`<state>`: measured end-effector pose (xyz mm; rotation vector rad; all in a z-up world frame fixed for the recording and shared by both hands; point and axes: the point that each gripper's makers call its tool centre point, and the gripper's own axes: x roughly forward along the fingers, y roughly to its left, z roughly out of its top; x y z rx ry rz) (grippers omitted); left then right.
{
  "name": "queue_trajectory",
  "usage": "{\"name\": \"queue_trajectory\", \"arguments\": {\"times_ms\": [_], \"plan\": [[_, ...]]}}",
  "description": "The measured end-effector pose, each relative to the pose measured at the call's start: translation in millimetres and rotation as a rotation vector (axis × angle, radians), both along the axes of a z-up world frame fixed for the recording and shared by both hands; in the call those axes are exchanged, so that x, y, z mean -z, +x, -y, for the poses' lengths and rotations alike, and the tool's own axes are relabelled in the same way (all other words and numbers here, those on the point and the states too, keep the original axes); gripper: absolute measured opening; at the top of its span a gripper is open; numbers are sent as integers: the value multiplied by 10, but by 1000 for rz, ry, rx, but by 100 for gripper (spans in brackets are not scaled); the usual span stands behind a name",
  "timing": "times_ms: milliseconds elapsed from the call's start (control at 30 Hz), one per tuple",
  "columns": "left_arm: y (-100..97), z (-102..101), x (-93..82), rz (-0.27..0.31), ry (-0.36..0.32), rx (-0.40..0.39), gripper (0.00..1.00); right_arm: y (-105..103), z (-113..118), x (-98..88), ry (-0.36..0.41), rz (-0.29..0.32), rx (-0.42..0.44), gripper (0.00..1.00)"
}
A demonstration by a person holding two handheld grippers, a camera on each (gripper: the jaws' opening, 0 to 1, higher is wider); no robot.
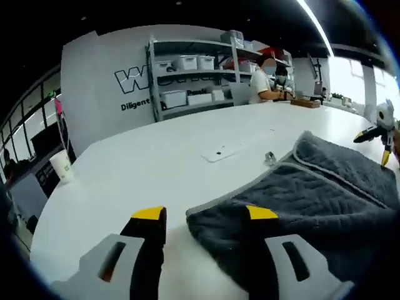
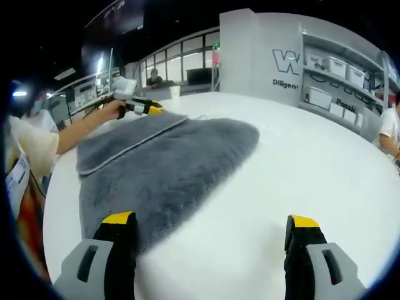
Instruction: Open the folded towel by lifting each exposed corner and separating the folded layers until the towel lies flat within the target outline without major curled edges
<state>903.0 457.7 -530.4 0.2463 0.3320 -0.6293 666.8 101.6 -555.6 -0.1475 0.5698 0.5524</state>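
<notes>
A grey towel [image 1: 312, 200] lies folded on the white table [image 1: 156, 169], quilted side up, with a pale-edged upper layer [image 1: 340, 162] further back. My left gripper [image 1: 203, 214] is open, its jaws either side of the towel's near corner and its right-hand jaw over the cloth. In the right gripper view the towel [image 2: 181, 162] shows its fluffy face with a folded flap [image 2: 122, 140]. My right gripper [image 2: 210, 220] is open wide, its left-hand jaw at the towel's near edge. The left gripper [image 2: 145, 107] shows at the far corner, and the right gripper [image 1: 380, 139] shows at the towel's far right.
A paper cup [image 1: 61, 165] stands at the table's left edge. A flat white card [image 1: 222, 150] and a small metal clip [image 1: 270, 158] lie beyond the towel. Shelves with boxes [image 1: 187, 81] and seated people [image 1: 265, 78] are behind. A person's arm [image 2: 75, 134] reaches in.
</notes>
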Motion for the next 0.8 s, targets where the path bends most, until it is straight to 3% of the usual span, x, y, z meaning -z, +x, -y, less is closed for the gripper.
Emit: {"name": "queue_trajectory", "arguments": {"times_ms": [167,367,433,533,800], "plan": [[-237,177,-168,-1,-103,117,76,-5,-2,-10,3,4,1,99],[-617,269,-269,-48,-147,213,96,-8,-7,-6,6,3,3,99],[-742,282,-276,-82,-179,244,96,-8,-8,-9,5,4,4,99],[-819,243,-301,-88,-205,250,99,-2,-15,-32,11,10,7,99],[-1198,212,-271,-91,-183,310,100,-22,-211,-127,33,46,-14,99]]}}
